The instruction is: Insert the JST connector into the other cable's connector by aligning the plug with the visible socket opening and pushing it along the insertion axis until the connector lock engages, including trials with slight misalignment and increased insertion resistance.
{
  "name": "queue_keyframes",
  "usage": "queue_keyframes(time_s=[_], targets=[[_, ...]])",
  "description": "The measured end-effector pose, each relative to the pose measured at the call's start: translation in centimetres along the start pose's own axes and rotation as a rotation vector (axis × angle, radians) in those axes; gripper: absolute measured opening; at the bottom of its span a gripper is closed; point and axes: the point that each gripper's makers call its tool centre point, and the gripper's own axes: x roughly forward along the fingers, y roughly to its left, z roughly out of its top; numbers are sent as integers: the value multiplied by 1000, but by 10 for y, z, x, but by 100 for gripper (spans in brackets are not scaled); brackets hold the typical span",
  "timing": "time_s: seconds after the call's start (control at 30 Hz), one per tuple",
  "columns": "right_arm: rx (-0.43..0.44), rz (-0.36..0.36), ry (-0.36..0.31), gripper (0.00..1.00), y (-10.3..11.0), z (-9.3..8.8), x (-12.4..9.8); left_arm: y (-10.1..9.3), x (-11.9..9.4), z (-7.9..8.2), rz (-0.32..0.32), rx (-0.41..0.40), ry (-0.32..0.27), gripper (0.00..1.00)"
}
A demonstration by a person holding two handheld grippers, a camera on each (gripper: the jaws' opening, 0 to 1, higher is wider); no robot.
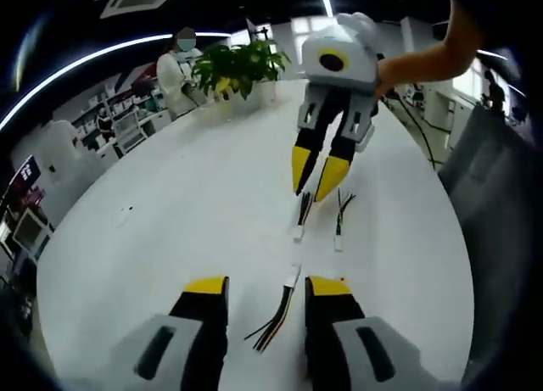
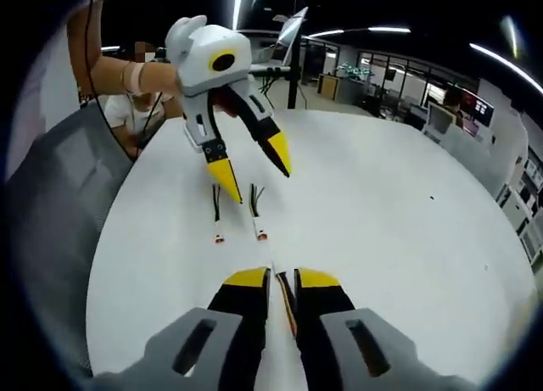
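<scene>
Left gripper view, left to right. A person (image 1: 176,69) stands far left beyond the white table (image 1: 170,213), with a potted plant (image 1: 242,64) on the far edge. My left gripper (image 1: 268,287) is at the near edge with its claw wide. It holds nothing. The near cable (image 1: 276,315) lies on the table in the gap between the jaws and touches neither. Its long axis runs near to far, leaning a bit right. Its white connector (image 1: 293,277) is at the far end and points away from me, and the loose wires fan out nearest me. Just beyond are two short cables, lying near to far and roughly parallel: the left pigtail (image 1: 301,215) and the right pigtail (image 1: 339,221). Their white plug ends face me. The right gripper (image 1: 316,172) comes down from the far right with a narrow claw, tips just above the left pigtail's wire end.

Right gripper view, left to right. The left gripper (image 2: 252,166) hangs far left with its claw spread, above two cables on the table. These are the first lead (image 2: 216,211) and the second lead (image 2: 255,211), lying near to far with their red-tipped ends toward me. My right gripper (image 2: 282,279) is nearest, claw narrow. A thin orange-wired lead (image 2: 288,310) runs near to far in the slit between the jaws. I cannot tell if it is pinched.
</scene>
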Motion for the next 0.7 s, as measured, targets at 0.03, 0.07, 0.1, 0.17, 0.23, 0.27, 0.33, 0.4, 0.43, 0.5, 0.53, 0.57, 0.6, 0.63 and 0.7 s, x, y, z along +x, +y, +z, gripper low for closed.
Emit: queue_keyframes(time_s=[0.03, 0.07, 0.1, 0.17, 0.23, 0.27, 0.33, 0.4, 0.43, 0.5, 0.53, 0.57, 0.6, 0.63, 0.7], targets=[[-2, 9, 3, 6, 1, -1, 2, -1, 2, -1, -7, 2, 2, 25], [-5, 19, 3, 4, 3, -2, 3, -2, 3, -2, -11, 4, 4, 24], [-11, 26, 3, 2, 3, -2, 4, -2, 5, -2, -13, 6, 6, 24], [-31, 33, 12, 2, 4, -4, 6, -2, 8, -5, -13, 14, 17, 25], [-32, 37, 20, 2, 4, -6, 9, -3, 10, -7, -18, 20, 27, 24], [-30, 42, 24, 2, 4, -8, 10, -4, 11, -8, -22, 24, 30, 24], [-42, 51, 39, 0, 4, -12, 12, -6, 13, -9, -28, 28, 34, 22], [-46, 54, 50, 1, 4, -14, 15, -7, 14, -10, -36, 30, 36, 20], [-46, 55, 51, 1, 5, -15, 15, -8, 15, -11, -41, 28, 40, 19], [-45, 62, 51, 3, 5, -14, 16, -11, 17, -14, -52, 27, 57, 16], [-47, 67, 50, 4, 6, -14, 17, -12, 18, -16, -59, 29, 57, 14], [-49, 70, 51, 4, 6, -14, 18, -13, 19, -16, -66, 27, 59, 13], [-57, 68, 54, 5, 6, -14, 20, -15, 19, -16, -73, 23, 57, 12], [-60, 67, 57, 5, 5, -15, 21, -15, 20, -16, -77, 22, 56, 10], [-61, 67, 61, 5, 4, -15, 22, -16, 21, -16, -81, 27, 52, 9]])
